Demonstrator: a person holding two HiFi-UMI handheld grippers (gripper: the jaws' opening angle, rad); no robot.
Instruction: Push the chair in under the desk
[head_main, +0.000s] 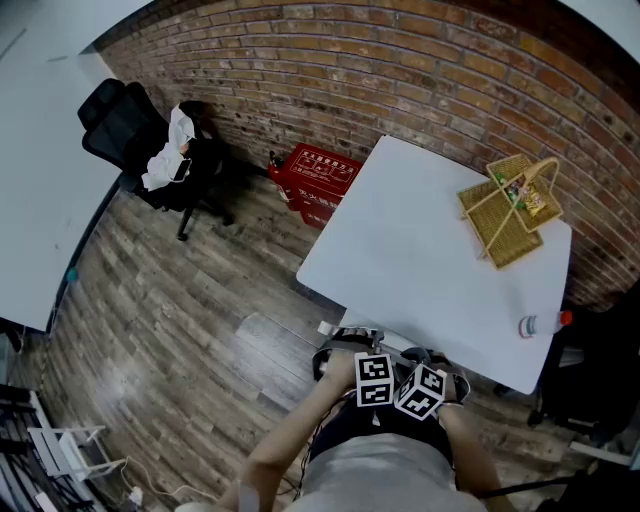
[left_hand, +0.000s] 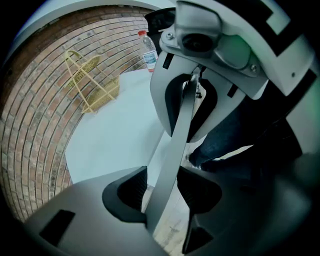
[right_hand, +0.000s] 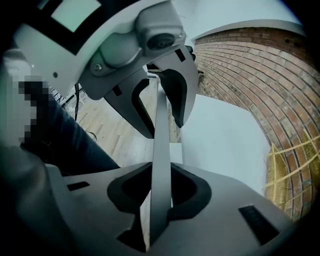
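Chair back (left_hand: 172, 150), a thin grey panel, sits btwn both jaw pairs: left tongs (left_hand: 165, 189) & right tongs (right_hand: 160, 187) clamp it from opposite sides. Desk (head_main: 420, 260) is just ahead. Push level & straight w/ equal force, else the chair probably swivels.

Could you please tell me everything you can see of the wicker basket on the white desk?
The basket looks like pale yellow woven wicker. It is shallow and roughly rectangular, with an open weave and one tall hoop handle arching over it. It sits on the white desk near the far right corner, close to the brick wall. A few colourful packets lie inside. Neither gripper touches it.
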